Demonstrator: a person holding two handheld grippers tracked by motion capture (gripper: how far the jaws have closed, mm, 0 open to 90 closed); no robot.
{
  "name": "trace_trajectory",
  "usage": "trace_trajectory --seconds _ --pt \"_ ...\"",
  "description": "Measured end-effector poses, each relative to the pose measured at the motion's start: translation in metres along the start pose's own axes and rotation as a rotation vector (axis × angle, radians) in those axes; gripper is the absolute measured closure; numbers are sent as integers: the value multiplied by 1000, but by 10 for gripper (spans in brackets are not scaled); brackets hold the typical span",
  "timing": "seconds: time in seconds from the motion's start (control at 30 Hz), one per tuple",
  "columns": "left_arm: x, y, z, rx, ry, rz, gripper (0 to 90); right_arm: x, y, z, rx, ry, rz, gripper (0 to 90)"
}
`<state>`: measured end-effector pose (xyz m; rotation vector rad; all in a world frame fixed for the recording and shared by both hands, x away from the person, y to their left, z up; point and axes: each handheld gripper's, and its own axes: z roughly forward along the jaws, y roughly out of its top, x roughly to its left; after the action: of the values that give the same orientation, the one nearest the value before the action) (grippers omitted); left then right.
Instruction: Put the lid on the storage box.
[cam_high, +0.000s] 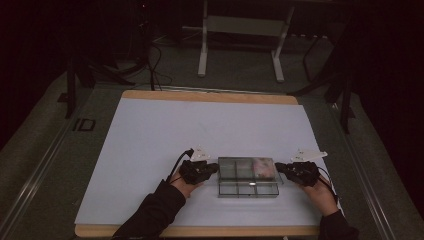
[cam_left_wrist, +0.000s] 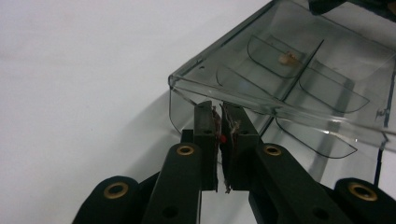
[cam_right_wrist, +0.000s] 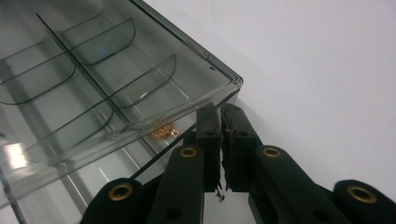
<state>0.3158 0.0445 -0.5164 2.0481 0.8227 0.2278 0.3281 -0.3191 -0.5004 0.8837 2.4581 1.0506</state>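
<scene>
A clear plastic compartment box (cam_high: 248, 176) lies on the white surface (cam_high: 165, 135), between the two grippers. The left gripper (cam_high: 212, 168) sits at the box's left end and the right gripper (cam_high: 280, 168) at its right end, each held in a hand that comes up from the near edge, with dark sleeves behind them.

In the left gripper view, the left gripper's (cam_left_wrist: 221, 119) fingers are closed together, pads nearly meeting, with nothing between them except frayed padding and a small red speck. Their tips sit just under the raised edge of the box's clear lid (cam_left_wrist: 280, 74), at the corner nearest them. Whether the tips touch the lid edge cannot be told. Beyond the fingers, through the plastic, curved dividers show, and a small pale item (cam_left_wrist: 287, 57) lies in a compartment farther off.

In the right gripper view, the right gripper's (cam_right_wrist: 220, 120) fingers are likewise closed together, empty, with their tips just below the lid's (cam_right_wrist: 116, 60) corner on that side. Just left of these fingers, a small golden item (cam_right_wrist: 163, 132) lies inside the box, under the lid's edge. Curved dividers split the compartments beyond it.

In the high view, a pinkish patch (cam_high: 264, 167) shows in the box's far right part, close to the right gripper's fingers.
</scene>
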Motion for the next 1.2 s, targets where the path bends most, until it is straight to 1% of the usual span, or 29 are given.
trace_trajectory --seconds 0.07,0.2,0.27,0.43,0.5,0.53,0.57,0.6,0.63,0.7,0.77,0.83,0.87,0.97,1.03,1.1,1.13,1.17,1.2 --pt "1 -1 2 5 -1 -3 853 0 -1 1 3 -1 2 858" --pt "5 -5 5 26 8 -22 853 -1 -4 3 11 -4 9 858" --pt "7 -7 6 26 6 -36 852 -2 -4 3 0 6 21 858" --pt "10 -6 3 11 15 -38 831 -4 -3 3 -2 -6 21 847" --pt "11 -5 0 -1 24 -41 774 -4 -3 2 -8 -7 22 829" --pt "11 -5 -1 -3 38 -43 738 -4 -3 2 -10 -8 25 821" --pt "12 -5 -2 -9 49 -45 682 -5 -3 2 -13 -11 28 798" --pt "12 -5 -3 -14 57 -47 661 -5 -3 1 -16 -14 32 777" --pt "12 -4 -4 -11 70 -45 661 -6 -3 1 -19 -13 37 750" --pt "13 -4 -6 -16 69 -46 659 -6 -3 1 -26 -22 41 728" --pt "13 -3 -8 -26 71 -54 615 -7 -3 0 -36 -31 43 686" --pt "12 -2 -9 -33 74 -48 592 -7 -3 -1 -41 -39 49 652" --pt "12 -2 -10 -36 75 -53 588 -8 -3 -2 -45 -47 53 633" --pt "12 -3 -11 -40 78 -56 502 -8 -2 -4 -57 -51 65 531" --pt "13 -3 -12 -46 72 -70 444 -9 -3 -5 -66 -51 69 480" --pt "14 -3 -13 -59 60 -82 359 -10 -3 -5 -71 -48 86 433" --pt "15 -3 -14 -61 26 -73 322 -10 -4 -4 -74 -46 89 411" --pt "15 -3 -15 -68 18 -73 223 -10 -4 -4 -75 -45 91 380" --pt "16 -3 -16 -72 15 -77 205 -10 -4 -4 -77 -44 90 363"
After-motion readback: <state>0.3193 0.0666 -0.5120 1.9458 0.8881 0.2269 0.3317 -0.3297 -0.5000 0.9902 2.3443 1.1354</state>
